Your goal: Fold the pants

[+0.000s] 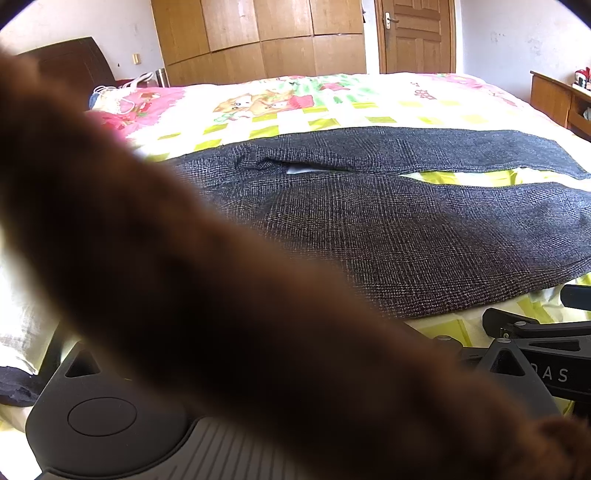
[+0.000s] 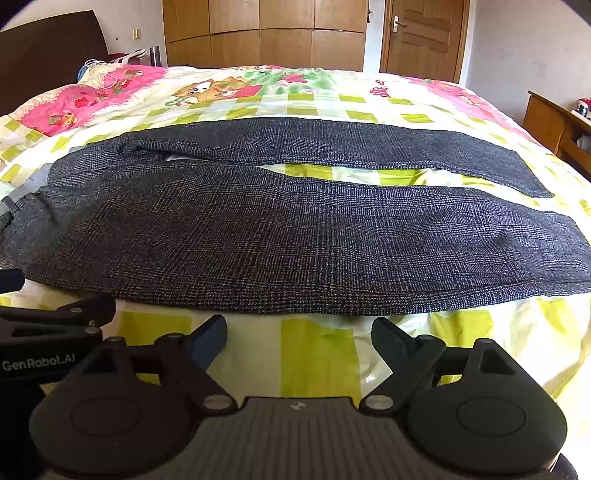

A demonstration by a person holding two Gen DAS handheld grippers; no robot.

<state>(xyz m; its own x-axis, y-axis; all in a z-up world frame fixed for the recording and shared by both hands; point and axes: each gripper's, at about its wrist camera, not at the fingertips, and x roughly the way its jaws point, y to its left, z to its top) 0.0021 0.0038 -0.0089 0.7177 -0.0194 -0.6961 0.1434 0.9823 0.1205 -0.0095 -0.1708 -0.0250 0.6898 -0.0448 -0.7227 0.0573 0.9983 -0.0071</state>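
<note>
Right up against the left wrist lens, a blurred brown sleeve [image 1: 207, 280] slants from upper left to lower right and hides most of that view, including the left gripper's fingers, so I cannot tell whether that tool is open or closed; only its dark base shows at the near left. In the right wrist view, the right gripper [image 2: 299, 334] sits at the near edge of the bed with its two black fingers [image 2: 391, 338] spread wide apart, holding nothing, over bare green-and-white checked bedspread [image 2: 317, 354]. Part of the left gripper's frame [image 2: 55, 325] shows at the near left of that view, just beside the right one.

Just beyond the fingertips lie the pants [image 2: 295, 236], dark grey check fabric, spread flat across the bed from left to right. Their waist is at the left and both legs run to the right, the near leg wide and the far leg narrower, with a strip of bedspread showing between them. A bit of white shows at the opening near the waist.

Far behind stand a wooden wardrobe [image 2: 266, 33] and a door [image 2: 424, 40]
</note>
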